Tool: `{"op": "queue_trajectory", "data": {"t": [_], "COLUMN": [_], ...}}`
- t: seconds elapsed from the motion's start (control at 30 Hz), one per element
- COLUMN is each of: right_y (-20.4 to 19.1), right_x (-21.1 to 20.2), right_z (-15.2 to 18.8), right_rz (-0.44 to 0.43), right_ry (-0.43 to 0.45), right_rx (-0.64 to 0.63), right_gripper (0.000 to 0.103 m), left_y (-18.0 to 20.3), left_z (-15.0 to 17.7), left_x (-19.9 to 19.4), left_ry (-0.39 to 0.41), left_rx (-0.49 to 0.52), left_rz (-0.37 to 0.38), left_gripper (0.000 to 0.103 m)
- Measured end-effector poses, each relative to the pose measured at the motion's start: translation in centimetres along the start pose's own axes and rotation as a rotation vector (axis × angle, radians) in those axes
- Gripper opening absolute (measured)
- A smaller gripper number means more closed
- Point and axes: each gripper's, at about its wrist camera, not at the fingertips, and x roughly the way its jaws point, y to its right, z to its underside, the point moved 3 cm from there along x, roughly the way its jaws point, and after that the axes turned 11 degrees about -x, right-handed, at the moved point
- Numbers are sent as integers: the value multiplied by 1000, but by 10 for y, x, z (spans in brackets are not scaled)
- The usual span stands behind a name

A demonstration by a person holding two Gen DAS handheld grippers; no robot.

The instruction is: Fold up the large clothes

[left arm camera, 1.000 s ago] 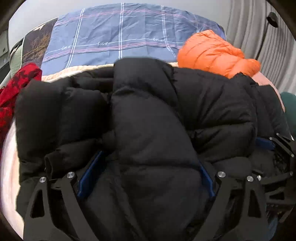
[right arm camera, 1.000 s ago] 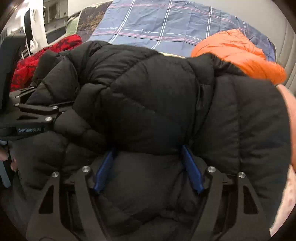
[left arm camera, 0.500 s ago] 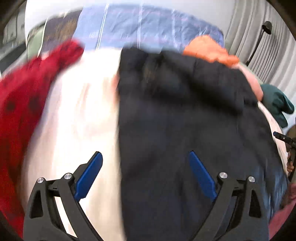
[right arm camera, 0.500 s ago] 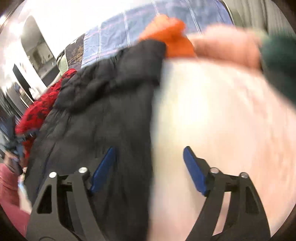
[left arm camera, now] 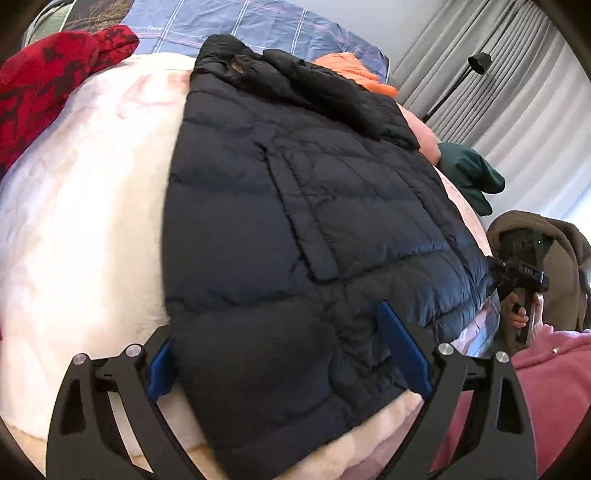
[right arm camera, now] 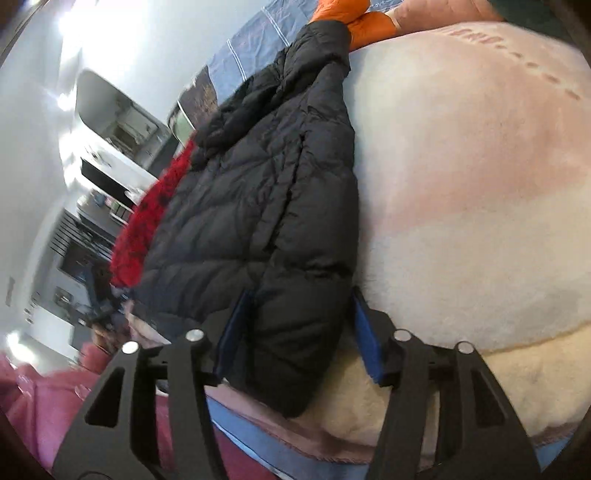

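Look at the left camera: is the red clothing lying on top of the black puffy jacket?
No, the red clothing lies apart at the far left on the pale blanket, not on the black puffy jacket.

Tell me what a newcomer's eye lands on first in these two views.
A big black quilted puffer jacket dominates, spread flat down the middle of a fluffy cream-and-pink blanket, its hem between the open blue-padded fingers of the left gripper and right gripper. Next come colours at the far end: a red patterned garment left of the collar and an orange puffer jacket behind it.
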Motion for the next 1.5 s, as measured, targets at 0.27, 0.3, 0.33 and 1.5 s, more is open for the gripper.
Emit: {"op": "queue_trajectory", "data": {"t": [0.27,0.3,0.33,1.5], "right_y": [-17,-18,-19,66], "right_x": [15,10,4,67], "right_z": [-16,-16,-20,-229], "right_rz": [-72,-76,-98,-9], "right_ry": [-12,1,30,113], "right_rx": [-21,-13,5,275], "right_gripper": [19,12,10,20], "left_y": [6,4,5,5], "left_z": [-13,-14,-17,-192], "left_x": [3,-2,-8,80], "left_ry": [40,59,80,25], "left_rx": [-86,-110,-130,-325], "left_rz": [-23,-17,-8,-34], "left_gripper": [11,7,7,18]}}
